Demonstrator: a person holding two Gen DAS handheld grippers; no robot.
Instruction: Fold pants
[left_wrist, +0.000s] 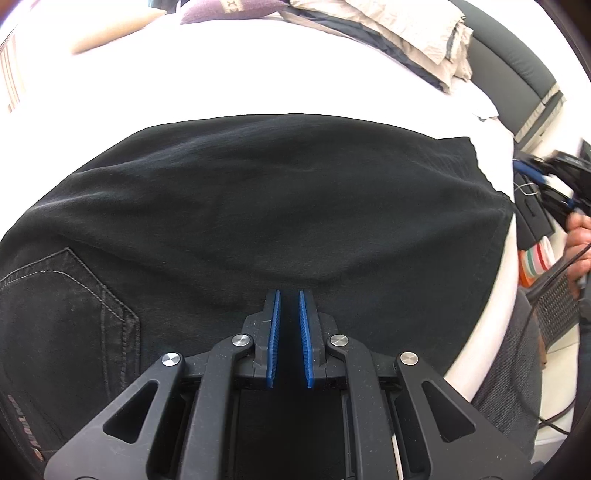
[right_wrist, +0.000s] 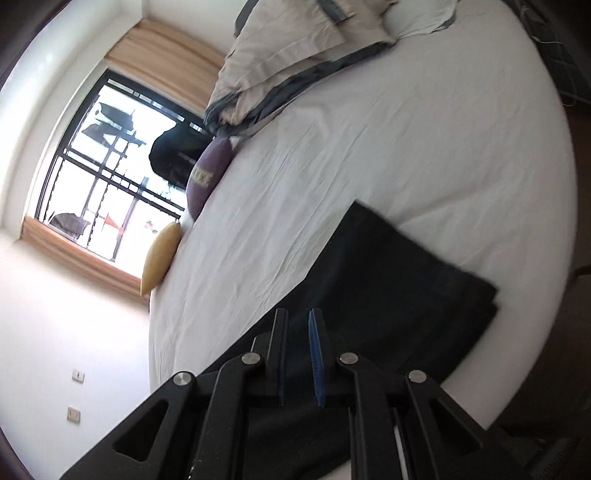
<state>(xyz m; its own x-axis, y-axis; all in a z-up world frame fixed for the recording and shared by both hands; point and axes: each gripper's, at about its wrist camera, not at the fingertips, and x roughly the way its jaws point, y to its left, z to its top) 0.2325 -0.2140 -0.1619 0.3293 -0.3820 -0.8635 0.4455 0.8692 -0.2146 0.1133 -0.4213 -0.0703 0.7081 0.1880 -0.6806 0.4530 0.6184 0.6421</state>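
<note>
Your black denim pants (left_wrist: 258, 206) lie folded flat on the white bed sheet (left_wrist: 258, 74), near the bed's front edge, with the stitched back pocket (left_wrist: 66, 295) at the left. Your left gripper (left_wrist: 290, 299) hangs low over the near edge of the cloth with its blue pads (left_wrist: 274, 339) almost together; a narrow gap shows between them and you can see no fabric pinched there. Your right gripper (right_wrist: 298, 321) is lifted clear and tilted, its jaws slightly parted and empty, the pants' (right_wrist: 388, 288) right end lying beyond it.

The next fold probably goes right end over left, so take both layers at the right-hand corners and carry them level to keep the edges stacked.

Mind the borders: the right end sits close to the sheet's rounded edge, so cloth could slide off there. The far sheet is open room. The beige bedding heap (left_wrist: 417, 40) and purple cushion (right_wrist: 208, 177) lie well apart.
</note>
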